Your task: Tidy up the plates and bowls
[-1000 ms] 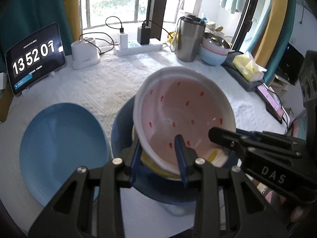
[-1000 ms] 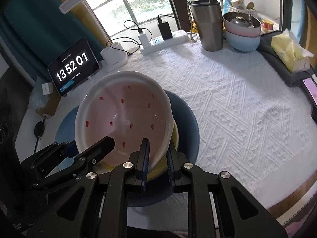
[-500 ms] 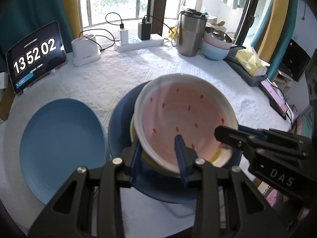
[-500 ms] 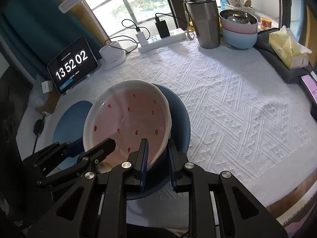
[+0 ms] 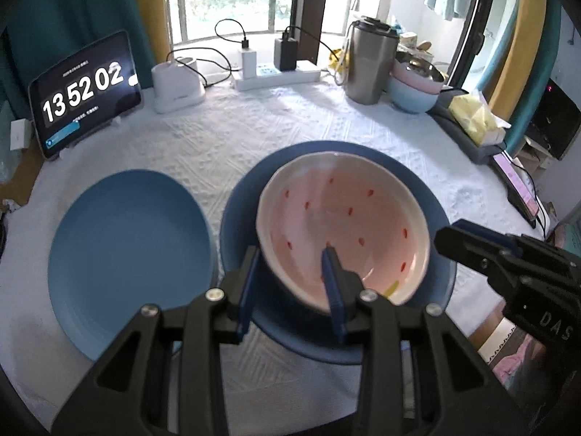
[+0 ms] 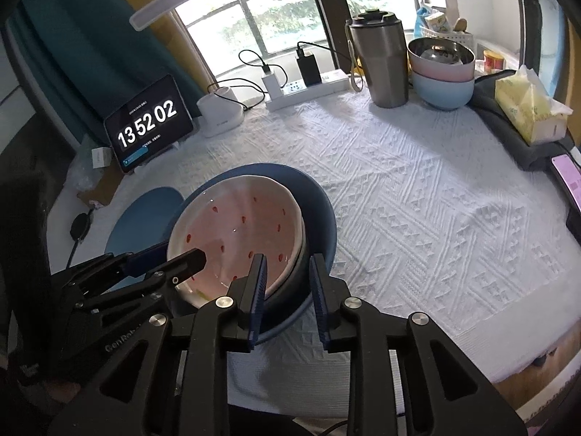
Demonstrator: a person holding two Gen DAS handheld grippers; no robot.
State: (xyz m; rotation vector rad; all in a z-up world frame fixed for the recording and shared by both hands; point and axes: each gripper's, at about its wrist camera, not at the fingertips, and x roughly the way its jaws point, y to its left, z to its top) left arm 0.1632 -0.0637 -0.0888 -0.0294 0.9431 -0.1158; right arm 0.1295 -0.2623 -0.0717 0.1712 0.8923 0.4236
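I've got the pink bowl [image 5: 341, 225] sitting in the dark plate [image 5: 432, 210] near my edge of the counter [image 6: 417, 200], with what looks like a yellow bowl nested under it, only a sliver showing. My left tool [image 5: 290, 283] straddles the bowl's near rim, one finger inside and one outside; the outer pad looks a little off the wall, so I read it as slack, not clamped. My right tool [image 6: 288, 283] is opening now, the rims of the bowl and plate between its fingers, and I see daylight on both sides, so it has let go. The light plate [image 5: 127, 254] lies just beside the stack on the left, apart from it. A second stack of bowls [image 6: 443, 72] stands at the far edge by the tumbler [image 6: 381, 61]. My worry from here: the pink bowl looks slightly canted in the stack, and if I pull either tool back at an angle, a finger inside the rim could hook it and tip or drag the bowl off the plate. The stack is close to the counter edge, so a shove toward me might slide it over. The two tools are also near each other and could knock together.
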